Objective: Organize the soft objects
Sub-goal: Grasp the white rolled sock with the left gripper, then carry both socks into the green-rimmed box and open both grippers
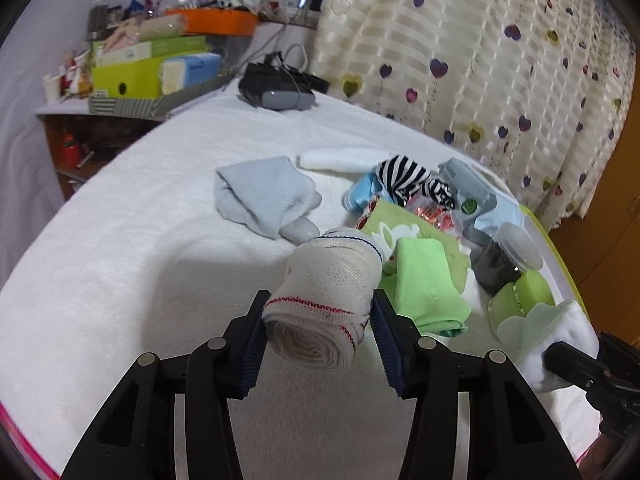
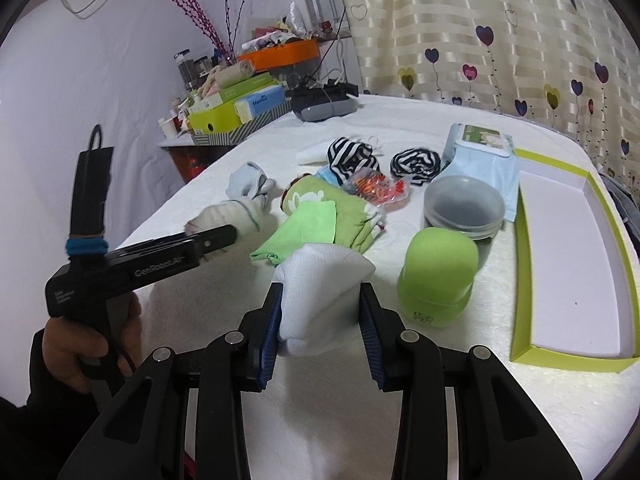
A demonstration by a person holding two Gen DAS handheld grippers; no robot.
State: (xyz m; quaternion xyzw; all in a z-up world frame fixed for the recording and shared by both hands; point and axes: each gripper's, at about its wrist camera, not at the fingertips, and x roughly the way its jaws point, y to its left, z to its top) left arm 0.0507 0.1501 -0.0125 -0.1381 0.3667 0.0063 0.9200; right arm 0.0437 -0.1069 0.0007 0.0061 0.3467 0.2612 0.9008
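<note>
My left gripper [image 1: 318,314] is shut on a rolled cream bandage [image 1: 328,292] with red stitching, held above the white bed cover. It also shows in the right wrist view [image 2: 224,216], with the left gripper's finger [image 2: 212,240] across it. My right gripper [image 2: 320,304] is shut on a folded white sock [image 2: 320,284], seen in the left wrist view [image 1: 556,340] at the right edge. Between them lie a green cloth [image 2: 300,228], a green towel [image 2: 344,208], striped socks [image 2: 352,156] and a light blue sock [image 1: 264,192].
A green-rimmed open box [image 2: 568,248] lies at the right. A green cup [image 2: 440,276], a grey lidded tub [image 2: 464,204], a wipes pack [image 2: 480,148] and an orange packet [image 2: 376,188] sit nearby. A grey device [image 2: 324,108] and a cluttered side table [image 2: 240,108] stand at the back.
</note>
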